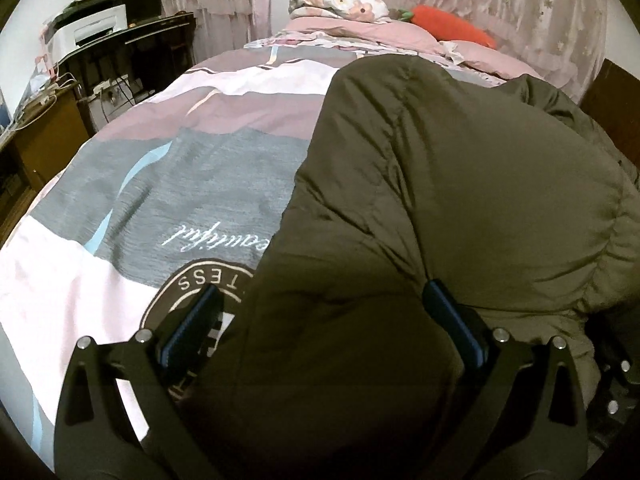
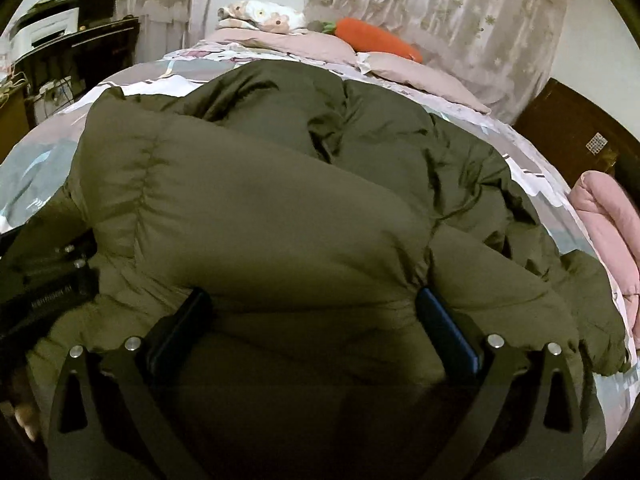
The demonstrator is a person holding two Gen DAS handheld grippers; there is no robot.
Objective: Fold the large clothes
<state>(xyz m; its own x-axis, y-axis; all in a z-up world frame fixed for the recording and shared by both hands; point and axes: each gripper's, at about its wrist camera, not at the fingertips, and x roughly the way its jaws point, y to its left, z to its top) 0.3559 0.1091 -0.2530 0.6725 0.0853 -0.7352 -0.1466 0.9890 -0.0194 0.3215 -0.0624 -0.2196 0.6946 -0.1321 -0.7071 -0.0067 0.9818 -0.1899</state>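
Observation:
A large olive-green puffer jacket (image 1: 460,184) lies on the bed, partly folded over itself; it also fills the right wrist view (image 2: 288,200). My left gripper (image 1: 320,292) is open, its jaws wide apart, with the jacket's near left edge bulging between them. My right gripper (image 2: 310,300) is open too, jaws wide apart over the jacket's near right part, with fabric between the fingers. The left gripper's body shows at the left edge of the right wrist view (image 2: 52,292). Whether the pads touch the fabric is unclear.
The bed has a pink, grey and white duvet cover (image 1: 160,184). Pillows (image 1: 340,4) and a carrot plush (image 1: 452,24) lie at the far end. A dark desk with a printer (image 1: 100,28) stands on the left. A pink quilt (image 2: 608,220) lies at the right bed edge.

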